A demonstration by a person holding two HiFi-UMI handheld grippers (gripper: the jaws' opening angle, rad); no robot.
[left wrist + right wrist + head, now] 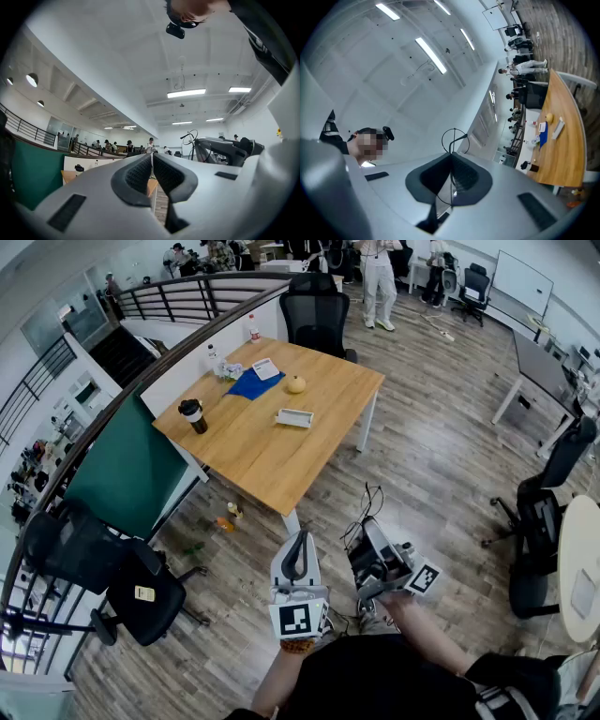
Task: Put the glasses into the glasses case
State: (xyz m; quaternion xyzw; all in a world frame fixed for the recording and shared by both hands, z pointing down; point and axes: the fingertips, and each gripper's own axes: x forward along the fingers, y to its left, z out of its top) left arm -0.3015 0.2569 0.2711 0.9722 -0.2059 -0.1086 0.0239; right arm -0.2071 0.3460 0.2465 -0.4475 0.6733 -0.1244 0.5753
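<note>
Status: left gripper [152, 156] had its jaws pressed together at the tips, nothing between them. Right gripper [451, 155] was the same: jaws closed, empty. Right one was tilted up, so its view took in mostly ceiling, with the table [567, 154] off to one side.

Head view had both grippers low in front of the person, over the wood floor [441, 456], short of the table's near corner and well apart from everything on it.

Glasses case [293, 417], a white oblong, lay flat around mid-table, a bit toward the right-hand edge, touching nothing. Glasses themselves were too small to pick out in any view.

Other items on the table:
- yellow round object [296, 383] just beyond the case, toward the far corner
- blue cloth [252, 384] beside it, nearer the far-left edge
- white card [265, 368] overlapping the cloth's far end
- dark lidded cup [192, 414] upright near the left corner
- two small bottles [253, 330] along the far-left edge

Green panel [127, 470] stood against the table's left side. Black office chair [317, 315] was parked at the far corner, another chair [141, 592] on the floor left of the grippers. People stood in the far background.
</note>
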